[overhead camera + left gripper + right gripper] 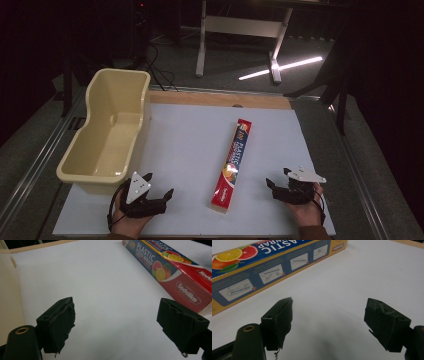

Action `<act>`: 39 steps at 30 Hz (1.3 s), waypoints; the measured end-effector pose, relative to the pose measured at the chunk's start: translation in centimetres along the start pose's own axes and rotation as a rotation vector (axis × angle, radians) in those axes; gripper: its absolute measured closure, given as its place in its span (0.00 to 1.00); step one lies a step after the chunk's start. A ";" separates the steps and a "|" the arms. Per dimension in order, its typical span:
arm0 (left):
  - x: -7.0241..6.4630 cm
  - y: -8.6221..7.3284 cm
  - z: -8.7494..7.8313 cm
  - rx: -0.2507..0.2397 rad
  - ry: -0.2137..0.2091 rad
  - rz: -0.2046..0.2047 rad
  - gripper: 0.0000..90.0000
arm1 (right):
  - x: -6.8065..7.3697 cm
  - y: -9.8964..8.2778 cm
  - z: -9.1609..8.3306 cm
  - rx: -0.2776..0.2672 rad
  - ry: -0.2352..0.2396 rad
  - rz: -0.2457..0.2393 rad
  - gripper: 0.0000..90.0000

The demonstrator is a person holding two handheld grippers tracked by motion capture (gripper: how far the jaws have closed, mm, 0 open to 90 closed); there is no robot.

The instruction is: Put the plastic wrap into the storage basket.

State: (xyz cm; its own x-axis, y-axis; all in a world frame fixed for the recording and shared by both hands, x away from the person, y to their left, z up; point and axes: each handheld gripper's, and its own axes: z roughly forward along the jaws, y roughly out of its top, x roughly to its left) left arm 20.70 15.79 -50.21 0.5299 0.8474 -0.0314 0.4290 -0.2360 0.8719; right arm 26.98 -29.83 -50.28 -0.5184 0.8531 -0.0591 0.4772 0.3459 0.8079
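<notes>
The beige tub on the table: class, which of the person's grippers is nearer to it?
Left. The left gripper sits just off the near end of the beige tub; the right gripper is far across the table, beyond the plastic wrap box.

The room is dark. A grey floor [235,60] lies behind the white table [190,145]. A white desk frame [240,30] stands there. A bright strip of light [280,68] shines on the floor. Black cables [157,70] trail nearby.

White worktop [190,145]: cream tub [107,132] at its left edge, red-blue plastic wrap box [232,165] lying lengthwise mid-board (label up). Left hand-held gripper [159,187] and right hand-held gripper [276,179] rest near the front edge, jaws apart, flanking the box without touching it.
</notes>
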 end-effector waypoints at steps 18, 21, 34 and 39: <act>-0.6 0.1 0.2 -0.001 -0.023 0.024 0.17 | 3.1 1.5 -0.6 -0.028 0.151 -0.083 0.81; -0.6 0.0 0.3 0.004 -0.021 0.025 0.17 | 4.4 2.0 -0.5 -0.030 0.183 -0.122 0.95; -0.6 0.0 0.2 -0.004 -0.020 0.021 0.17 | 10.7 3.6 1.0 -0.032 0.358 -0.192 1.00; -0.5 0.0 0.1 -0.005 -0.018 0.021 0.17 | 12.2 3.8 1.3 -0.030 0.401 -0.202 1.00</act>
State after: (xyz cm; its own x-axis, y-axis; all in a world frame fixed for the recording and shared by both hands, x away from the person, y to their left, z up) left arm 20.52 15.26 -50.22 0.5523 0.8334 -0.0216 0.4135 -0.2514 0.8751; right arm 23.39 -17.63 -48.67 -0.8360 0.5487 0.0102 0.3204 0.4729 0.8208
